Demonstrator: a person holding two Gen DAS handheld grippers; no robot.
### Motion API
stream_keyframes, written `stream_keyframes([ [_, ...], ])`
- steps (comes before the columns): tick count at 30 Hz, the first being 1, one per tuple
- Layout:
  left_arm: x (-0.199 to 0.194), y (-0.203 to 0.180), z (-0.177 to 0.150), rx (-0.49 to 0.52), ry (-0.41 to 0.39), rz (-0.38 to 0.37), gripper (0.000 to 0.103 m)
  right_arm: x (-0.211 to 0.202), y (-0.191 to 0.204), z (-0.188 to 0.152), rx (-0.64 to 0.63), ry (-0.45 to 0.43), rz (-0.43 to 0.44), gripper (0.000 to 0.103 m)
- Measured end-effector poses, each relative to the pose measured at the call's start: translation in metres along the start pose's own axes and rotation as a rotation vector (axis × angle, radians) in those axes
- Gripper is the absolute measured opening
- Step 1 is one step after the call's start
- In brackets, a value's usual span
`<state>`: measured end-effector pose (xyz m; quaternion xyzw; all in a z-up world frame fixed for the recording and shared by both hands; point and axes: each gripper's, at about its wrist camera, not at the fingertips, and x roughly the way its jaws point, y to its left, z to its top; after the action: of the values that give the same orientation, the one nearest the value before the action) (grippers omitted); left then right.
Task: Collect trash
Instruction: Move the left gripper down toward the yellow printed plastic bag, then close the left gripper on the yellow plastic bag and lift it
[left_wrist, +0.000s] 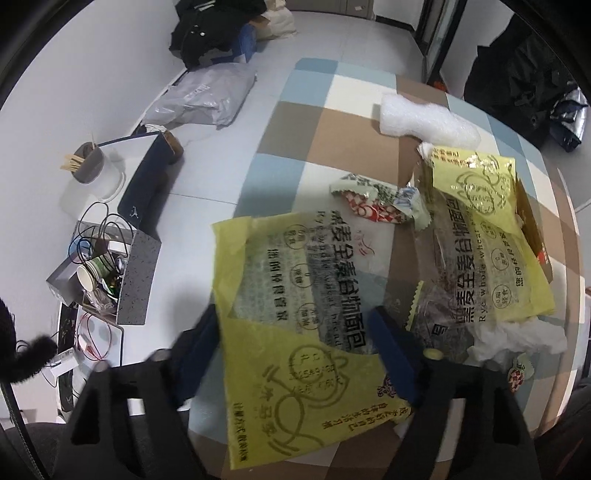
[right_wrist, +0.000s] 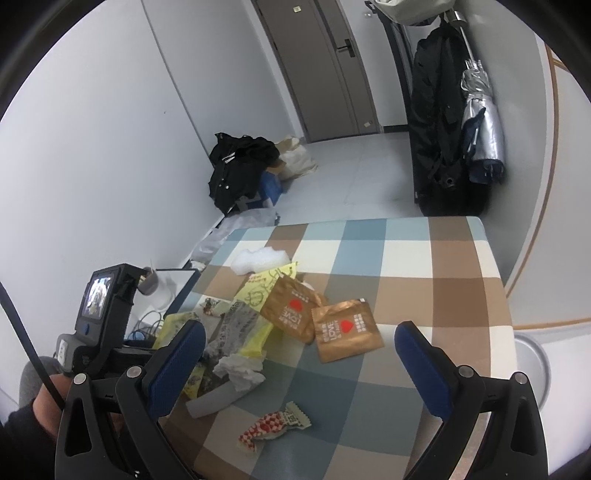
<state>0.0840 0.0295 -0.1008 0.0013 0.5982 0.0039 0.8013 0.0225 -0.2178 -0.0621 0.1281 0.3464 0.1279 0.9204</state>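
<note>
Two yellow bread wrappers lie on the checked cushion (left_wrist: 295, 122): the nearer yellow wrapper (left_wrist: 295, 332) sits between the left gripper (left_wrist: 299, 325)'s blue pads, which stand either side of it; whether they press it cannot be told. The second wrapper (left_wrist: 491, 236) lies to its right. Ahead of the wide-open right gripper (right_wrist: 299, 343) lie two brown packets (right_wrist: 345, 334), a crumpled tissue (right_wrist: 240, 371) and a small checked candy wrapper (right_wrist: 273, 426).

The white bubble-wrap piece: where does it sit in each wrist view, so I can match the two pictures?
Left wrist view: the white bubble-wrap piece lies upper right of centre, beyond the yellow bread bags.
Right wrist view: the same piece lies left of centre at the far end of the trash pile.
Shared landmark: the checked cloth it rests on.
</note>
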Motion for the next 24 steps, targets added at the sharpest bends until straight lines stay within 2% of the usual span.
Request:
stream_keyframes([
  [8,0.0,-0.008,-0.002,0.039,-0.026,-0.004,0.027,-0.003,0.004,-0.004,-0.02,-0.01,-0.017,0.103],
  [12,-0.005,-0.009,-0.004,0.054,-0.039,-0.01,0.016,-0.005,0.006,-0.005,-0.028,-0.02,-0.027,0.103],
  [24,-0.041,0.008,-0.002,-0.048,-0.15,-0.176,0.011,-0.005,0.001,-0.012,-0.027,-0.007,-0.046,0.103],
])
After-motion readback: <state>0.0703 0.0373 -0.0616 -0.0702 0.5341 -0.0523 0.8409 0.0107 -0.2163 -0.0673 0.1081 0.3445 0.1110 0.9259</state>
